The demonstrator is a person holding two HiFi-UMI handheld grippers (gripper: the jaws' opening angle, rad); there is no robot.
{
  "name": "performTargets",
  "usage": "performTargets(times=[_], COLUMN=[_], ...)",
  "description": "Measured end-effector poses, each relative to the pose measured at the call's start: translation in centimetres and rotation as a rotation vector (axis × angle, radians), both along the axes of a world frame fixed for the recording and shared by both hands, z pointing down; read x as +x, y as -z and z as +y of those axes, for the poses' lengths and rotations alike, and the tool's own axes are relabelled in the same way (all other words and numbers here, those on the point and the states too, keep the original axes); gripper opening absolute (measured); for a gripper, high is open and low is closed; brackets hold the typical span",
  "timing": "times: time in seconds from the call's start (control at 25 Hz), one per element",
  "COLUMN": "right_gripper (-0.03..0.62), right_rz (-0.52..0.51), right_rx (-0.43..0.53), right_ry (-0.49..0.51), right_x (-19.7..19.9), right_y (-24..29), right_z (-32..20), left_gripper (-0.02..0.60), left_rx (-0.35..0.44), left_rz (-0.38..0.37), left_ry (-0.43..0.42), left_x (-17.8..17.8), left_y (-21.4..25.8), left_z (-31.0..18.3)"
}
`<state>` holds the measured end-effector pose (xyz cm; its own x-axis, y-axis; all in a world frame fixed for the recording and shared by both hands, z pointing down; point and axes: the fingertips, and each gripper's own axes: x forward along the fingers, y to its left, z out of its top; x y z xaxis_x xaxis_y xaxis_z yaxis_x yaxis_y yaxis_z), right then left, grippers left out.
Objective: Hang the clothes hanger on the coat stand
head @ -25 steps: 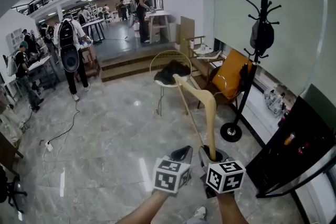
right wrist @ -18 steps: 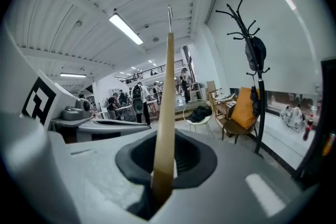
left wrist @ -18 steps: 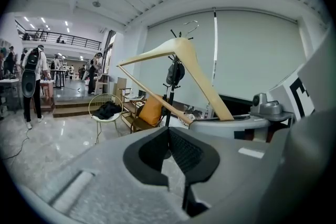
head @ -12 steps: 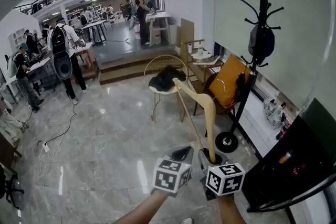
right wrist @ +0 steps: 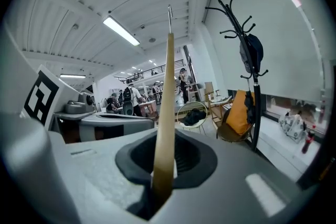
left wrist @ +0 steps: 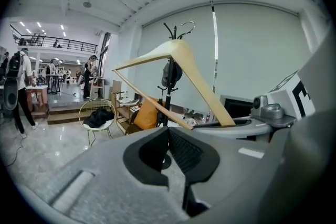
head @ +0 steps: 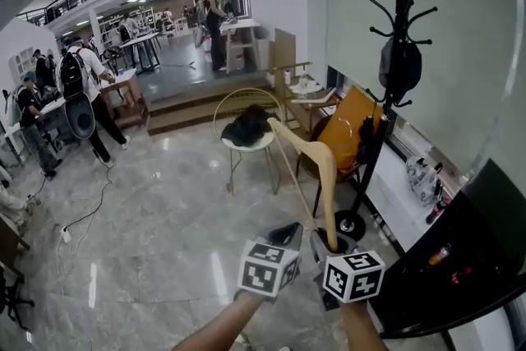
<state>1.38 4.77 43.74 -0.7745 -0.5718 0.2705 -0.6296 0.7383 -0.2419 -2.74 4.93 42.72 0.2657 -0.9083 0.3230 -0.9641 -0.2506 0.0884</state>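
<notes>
A pale wooden clothes hanger (head: 325,170) stands upright from my right gripper (head: 334,243), which is shut on one end of its arm. In the right gripper view the hanger (right wrist: 166,113) rises straight out of the jaws, its wire hook at the top. The black coat stand (head: 399,8) is ahead to the right by the wall, with a dark bag (head: 400,66) hung on it. It also shows as the coat stand (right wrist: 254,107) in the right gripper view. My left gripper (head: 287,237) sits just left of the right one, shut and empty. From there the hanger (left wrist: 181,53) overlaps the stand (left wrist: 168,93).
An orange-cushioned chair (head: 352,126) stands against the stand's pole, whose round base (head: 349,223) rests on the marble floor. A wire chair (head: 245,145) with dark clothes is ahead. A black cabinet (head: 460,259) lies at right. People (head: 80,107) work at tables far left.
The view has moved closer to the coat stand, which now sits larger and nearer the middle. Both grippers and the hanger keep the same place in view.
</notes>
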Motion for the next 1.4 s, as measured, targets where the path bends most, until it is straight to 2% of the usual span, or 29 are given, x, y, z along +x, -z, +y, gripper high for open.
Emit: performTargets(times=[0.28,0.64,1.2,1.4], right_gripper=[0.037,0.037,0.037,0.037], right_rz=[0.003,0.009,0.018,0.026], right_rx=[0.005,0.016,0.003,0.006], right_ry=[-0.004,-0.056,-0.178,-0.219], right_x=[0.5,0.6,-3.0,-5.1], right_y=[0.3,0.6,1.2,1.3], right_z=[-3.0,-8.1,-18.5,-21.8], left_gripper=[0.005,0.005,0.005,0.005], left_rx=[0.004,0.013,0.008,0.006], left_rz=[0.001,0.017,0.043,0.052], left_ry=[-0.02,-0.075,-0.194,-0.23], left_x=[0.7,0.8,-3.3,-5.7], left_y=[-0.2,0.0,0.8,0.6], left_z=[-3.3,-8.5,-19.4,-22.8])
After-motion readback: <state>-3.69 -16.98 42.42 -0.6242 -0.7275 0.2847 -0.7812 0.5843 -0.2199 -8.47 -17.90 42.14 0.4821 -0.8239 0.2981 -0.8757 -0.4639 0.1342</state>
